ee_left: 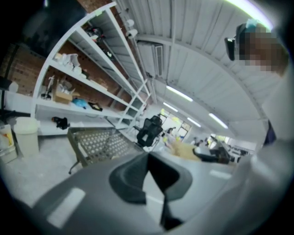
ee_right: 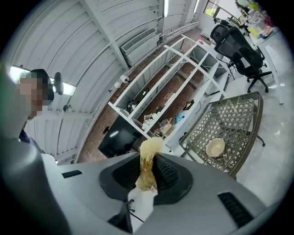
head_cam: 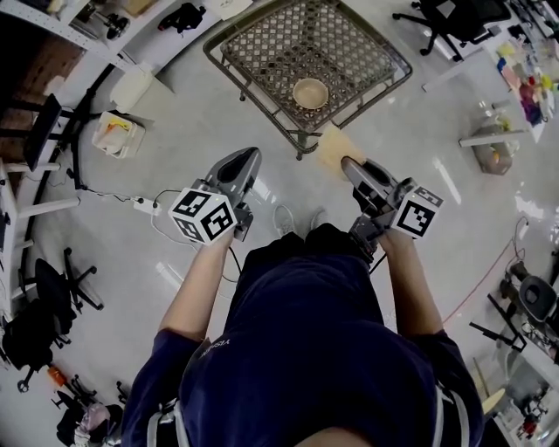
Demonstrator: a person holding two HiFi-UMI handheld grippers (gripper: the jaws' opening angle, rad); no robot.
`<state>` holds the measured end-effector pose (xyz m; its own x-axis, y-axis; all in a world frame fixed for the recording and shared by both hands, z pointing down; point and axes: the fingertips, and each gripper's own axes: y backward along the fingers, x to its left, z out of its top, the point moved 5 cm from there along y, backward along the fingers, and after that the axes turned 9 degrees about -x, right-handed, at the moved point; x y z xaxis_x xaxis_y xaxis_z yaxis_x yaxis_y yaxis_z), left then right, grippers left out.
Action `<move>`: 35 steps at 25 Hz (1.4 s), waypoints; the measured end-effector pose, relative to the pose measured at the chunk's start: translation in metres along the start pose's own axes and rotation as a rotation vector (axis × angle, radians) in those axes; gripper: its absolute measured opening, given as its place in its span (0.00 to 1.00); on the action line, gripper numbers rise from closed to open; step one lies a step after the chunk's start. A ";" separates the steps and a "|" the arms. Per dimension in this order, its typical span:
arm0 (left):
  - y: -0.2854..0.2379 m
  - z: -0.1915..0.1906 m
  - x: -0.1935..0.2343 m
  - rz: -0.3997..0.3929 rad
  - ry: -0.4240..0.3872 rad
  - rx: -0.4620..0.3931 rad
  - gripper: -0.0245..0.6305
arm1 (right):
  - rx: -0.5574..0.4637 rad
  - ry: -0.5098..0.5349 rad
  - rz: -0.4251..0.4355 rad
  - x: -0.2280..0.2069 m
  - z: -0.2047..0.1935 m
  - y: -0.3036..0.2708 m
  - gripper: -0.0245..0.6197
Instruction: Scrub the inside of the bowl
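A tan bowl sits empty on a metal lattice table ahead of me; the right gripper view shows the bowl on the same table. My right gripper is shut on a yellow sponge, which sticks up between its jaws. It is held in the air short of the table's near corner. My left gripper is shut with nothing in it, level with the right one and apart from the table. In the left gripper view the sponge shows at the right.
A white bin and a power strip with cables lie on the floor to the left. Office chairs stand at the far right and near left. White shelving lines the wall.
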<state>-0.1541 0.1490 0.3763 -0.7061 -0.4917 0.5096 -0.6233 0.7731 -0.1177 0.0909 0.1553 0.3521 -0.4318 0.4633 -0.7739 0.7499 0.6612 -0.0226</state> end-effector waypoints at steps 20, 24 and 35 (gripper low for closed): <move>-0.164 -0.026 0.065 0.115 -0.035 0.188 0.04 | 0.084 -0.101 -0.010 -0.138 0.089 -0.058 0.14; -0.196 -0.043 0.087 0.151 -0.037 0.241 0.05 | 0.127 -0.116 -0.020 -0.164 0.101 -0.065 0.14; -0.255 -0.107 0.155 0.231 -0.062 0.459 0.12 | 0.165 -0.166 -0.062 -0.209 0.115 -0.076 0.14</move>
<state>-0.0685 -0.0808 0.5765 -0.8528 -0.3624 0.3761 -0.5220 0.6160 -0.5899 0.1817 -0.0596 0.4427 -0.4014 0.3131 -0.8608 0.8021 0.5739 -0.1653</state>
